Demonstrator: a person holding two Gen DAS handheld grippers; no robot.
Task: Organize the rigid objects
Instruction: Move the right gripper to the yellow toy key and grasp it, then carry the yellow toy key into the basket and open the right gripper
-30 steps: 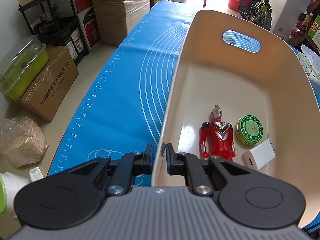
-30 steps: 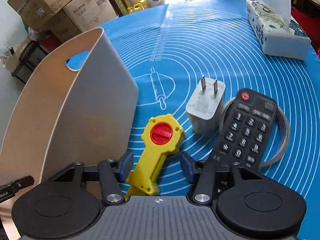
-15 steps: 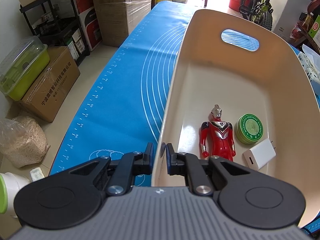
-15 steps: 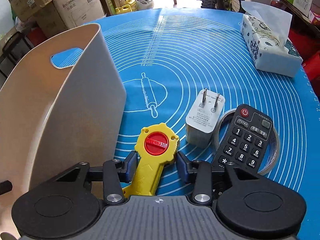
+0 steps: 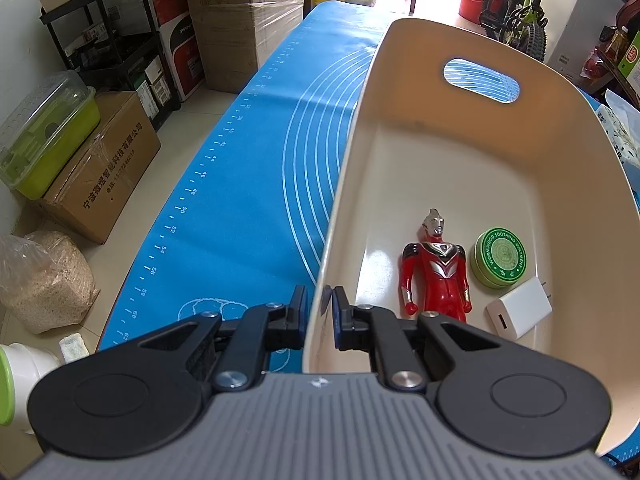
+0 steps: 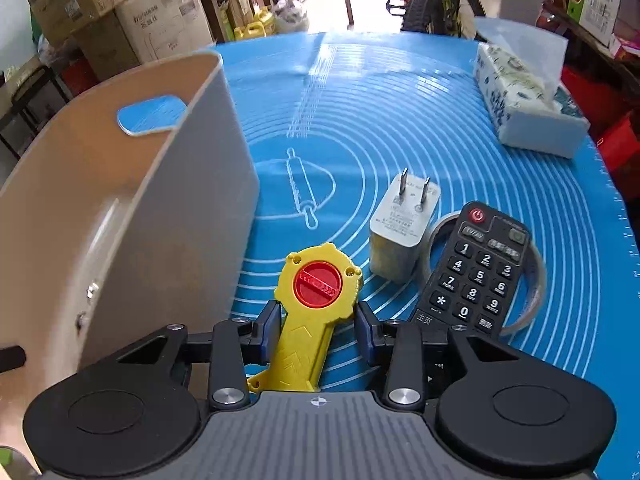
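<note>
The left gripper point(image 5: 320, 312) is narrowed onto the near rim of the cream storage bin point(image 5: 344, 184), one finger outside the wall and one inside, and appears to steady the bin on the blue measuring mat point(image 5: 240, 184) that covers the tabletop. Three items already lie on the bin floor: a red hero figure point(image 5: 436, 268) on its back, a green ointment tin point(image 5: 502, 258) just beside it, and a white USB charger point(image 5: 520, 314) near the tin. The right gripper point(image 6: 316, 330) is partly spread, its fingers straddling the handle of a yellow toy key with a red dial point(image 6: 316, 300) that lies on the mat just beside the outer wall of the bin; the pads appear not yet to touch the handle, so the toy is judged bracketed, not gripped. Items still outside the bin are the toy key, a grey wall charger point(image 6: 402, 236) with its prongs pointing away, a black remote control point(image 6: 476, 272) resting across a roll of clear tape point(image 6: 532, 280), and a tissue pack point(image 6: 524, 108) well apart at the far edge. By this count roughly half of the rigid items are stowed. The step in hand is judged to be the pickup of the toy key, with the charger, remote and tape left to follow.
</note>
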